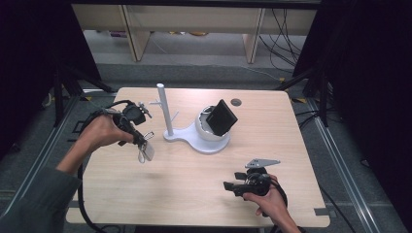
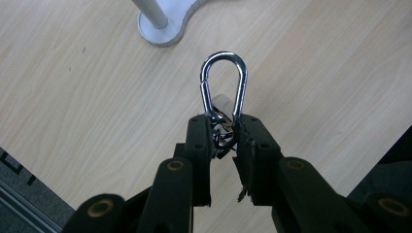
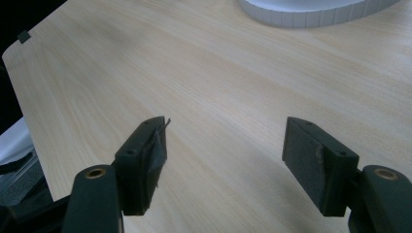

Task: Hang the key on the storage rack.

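A wooden table [image 1: 204,194] seen from above, with a person's forearms coming in from the bottom of the frame, each hand holding a two-jaw gripper. At centre left, the left gripper [image 1: 141,141] is lifted above the table and clamps a silver carabiner [image 1: 145,151] that hangs from its tips. In the left gripper view, the carabiner [image 2: 223,87] stands up from between the black jaws, which pinch only its lower end and a small ring attached there; the loop and spring gate are free. Just right of it in the high view, in the middle of the frame, sits a white stand [image 1: 194,136] with a tall upright post [image 1: 164,109] bearing short side pegs, and a round white cup at its right holding a tilted black box [image 1: 221,117]. At lower right, the right gripper [image 1: 232,186] rests low near the table edge, its jaws spread wide with nothing between them, as the right gripper view confirms. The work appears to be hanging the carabiner on a peg of the post. The main risk is the narrow grip: held only by its bottom end, the carabiner could swivel or slip out if it bumps a peg. A sideways push against the thin post might also shift or tip the light stand, since the other gripper is well apart and not steadying the base. The pegs look small, so a missed approach is likely.
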Demonstrator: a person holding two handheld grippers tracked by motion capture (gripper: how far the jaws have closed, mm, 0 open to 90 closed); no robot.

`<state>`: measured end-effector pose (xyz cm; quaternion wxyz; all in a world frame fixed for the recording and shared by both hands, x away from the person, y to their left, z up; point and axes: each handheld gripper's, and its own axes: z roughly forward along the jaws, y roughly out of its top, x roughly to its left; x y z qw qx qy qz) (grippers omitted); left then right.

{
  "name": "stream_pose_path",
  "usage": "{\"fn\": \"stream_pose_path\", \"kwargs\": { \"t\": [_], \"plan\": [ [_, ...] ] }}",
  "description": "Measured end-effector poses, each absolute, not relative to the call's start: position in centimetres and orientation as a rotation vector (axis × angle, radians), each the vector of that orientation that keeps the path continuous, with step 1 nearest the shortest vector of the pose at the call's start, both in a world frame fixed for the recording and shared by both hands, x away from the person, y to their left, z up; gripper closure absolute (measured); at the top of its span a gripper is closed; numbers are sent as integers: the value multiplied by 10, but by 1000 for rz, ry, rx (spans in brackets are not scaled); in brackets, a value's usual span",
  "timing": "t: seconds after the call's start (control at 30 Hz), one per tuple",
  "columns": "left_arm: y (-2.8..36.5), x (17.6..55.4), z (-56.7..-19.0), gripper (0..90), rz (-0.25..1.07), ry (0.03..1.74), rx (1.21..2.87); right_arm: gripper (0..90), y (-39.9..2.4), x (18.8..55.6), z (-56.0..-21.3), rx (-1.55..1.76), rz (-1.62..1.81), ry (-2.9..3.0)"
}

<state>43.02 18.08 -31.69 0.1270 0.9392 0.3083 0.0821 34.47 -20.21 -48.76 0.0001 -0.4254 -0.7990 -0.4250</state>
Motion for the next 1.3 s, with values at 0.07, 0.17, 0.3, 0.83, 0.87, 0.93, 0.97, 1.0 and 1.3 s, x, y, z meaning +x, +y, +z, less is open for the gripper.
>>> {"fn": "stream_pose_path", "kwargs": {
  "t": [0.07, 0.17, 0.3, 0.83, 0.87, 0.93, 0.97, 1.0, 1.3],
  "plan": [
    [180, 433, -314, 752, 234, 892, 2742, 338, -203, 345, -487, -1331, -1332, -2537],
    [179, 438, -309, 752, 252, 922, 2723, 338, -204, 347, -488, -1302, -1350, -2552],
    [182, 446, -300, 752, 270, 951, 2706, 338, -202, 345, -488, -1330, -1337, -2510],
    [190, 480, -277, 752, 354, 1064, 2620, 337, -203, 346, -488, -1304, -1335, -2565],
    [189, 480, -277, 752, 350, 1083, 2609, 337, -203, 346, -488, -1307, -1333, -2564],
    [189, 483, -276, 752, 348, 1082, 2608, 336, -203, 347, -489, -1299, -1341, -2554],
    [188, 484, -276, 752, 350, 1078, 2610, 336, -203, 347, -489, -1299, -1341, -2554],
    [187, 486, -275, 752, 354, 1076, 2606, 337, -203, 346, -488, -1306, -1336, -2544],
    [185, 503, -285, 752, 362, 1109, 2584, 336, -202, 345, -488, -1314, -1324, -2522]
  ]
}}
